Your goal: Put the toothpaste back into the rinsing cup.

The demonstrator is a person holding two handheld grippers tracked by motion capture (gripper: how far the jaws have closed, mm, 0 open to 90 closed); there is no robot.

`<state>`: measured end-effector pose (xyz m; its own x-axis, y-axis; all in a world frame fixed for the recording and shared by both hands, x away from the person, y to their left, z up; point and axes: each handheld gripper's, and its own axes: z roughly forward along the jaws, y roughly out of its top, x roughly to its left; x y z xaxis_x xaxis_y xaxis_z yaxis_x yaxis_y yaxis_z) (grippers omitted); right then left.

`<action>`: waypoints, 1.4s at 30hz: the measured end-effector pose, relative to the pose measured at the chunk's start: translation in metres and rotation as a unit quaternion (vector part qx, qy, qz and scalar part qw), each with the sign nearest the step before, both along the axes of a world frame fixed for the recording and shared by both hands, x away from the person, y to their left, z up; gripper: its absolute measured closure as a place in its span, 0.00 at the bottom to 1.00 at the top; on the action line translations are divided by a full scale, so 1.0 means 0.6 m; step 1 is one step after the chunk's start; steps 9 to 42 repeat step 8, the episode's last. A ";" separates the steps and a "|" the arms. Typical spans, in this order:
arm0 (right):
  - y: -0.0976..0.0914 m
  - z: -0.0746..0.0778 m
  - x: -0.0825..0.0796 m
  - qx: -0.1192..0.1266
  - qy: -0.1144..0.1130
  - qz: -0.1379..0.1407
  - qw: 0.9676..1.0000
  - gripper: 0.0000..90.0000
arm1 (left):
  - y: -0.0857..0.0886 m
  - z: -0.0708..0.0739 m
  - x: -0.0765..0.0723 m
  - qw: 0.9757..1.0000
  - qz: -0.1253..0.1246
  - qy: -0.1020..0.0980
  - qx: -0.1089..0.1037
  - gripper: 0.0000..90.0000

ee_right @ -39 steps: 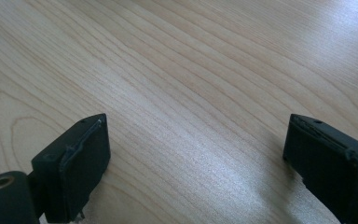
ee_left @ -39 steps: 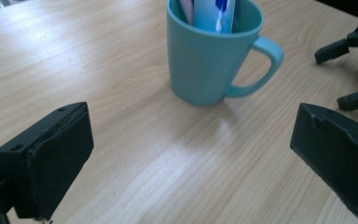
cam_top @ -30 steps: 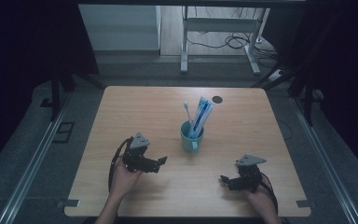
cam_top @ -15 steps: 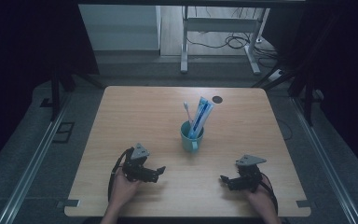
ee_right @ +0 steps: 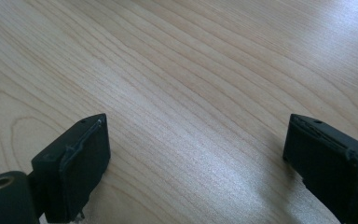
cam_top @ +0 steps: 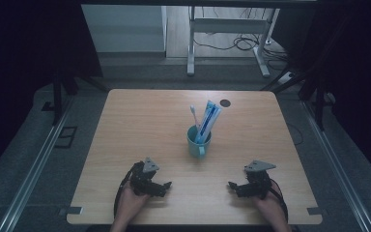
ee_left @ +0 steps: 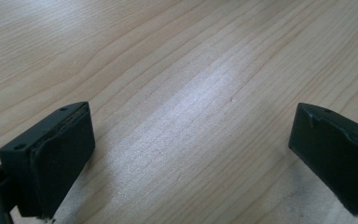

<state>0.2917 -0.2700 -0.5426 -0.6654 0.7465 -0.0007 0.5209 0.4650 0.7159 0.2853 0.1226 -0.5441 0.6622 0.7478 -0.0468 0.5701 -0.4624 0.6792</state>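
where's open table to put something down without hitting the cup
Bare wood lies left and right of the teal cup, and between the left gripper and right gripper along the near edge. Behind the cup, a dark disc sits near the far edge. Only the centre is taken.

High view dim, dark surroundings; counter (cam_top: 140, 125) evenly lit. Gripper views brighter, soft glare patches, fingers (ee_left: 56, 154) slightly blurred.

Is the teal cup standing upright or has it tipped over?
Upright. The teal cup stands on its base on the table, mouth up, with a toothbrush and toothpaste tube sticking out.
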 end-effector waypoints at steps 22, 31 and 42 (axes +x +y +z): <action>0.000 0.000 0.000 0.000 0.000 0.000 1.000 0.08 | -0.005 -0.001 0.001 1.000 0.003 0.001 0.015 0.00; 0.000 0.000 0.000 0.000 0.000 0.000 1.000 0.08 | -0.005 -0.001 0.001 1.000 0.003 0.001 0.015 0.00; 0.000 0.000 0.000 0.000 0.000 0.000 1.000 0.08 | -0.005 -0.001 0.001 1.000 0.003 0.001 0.015 0.00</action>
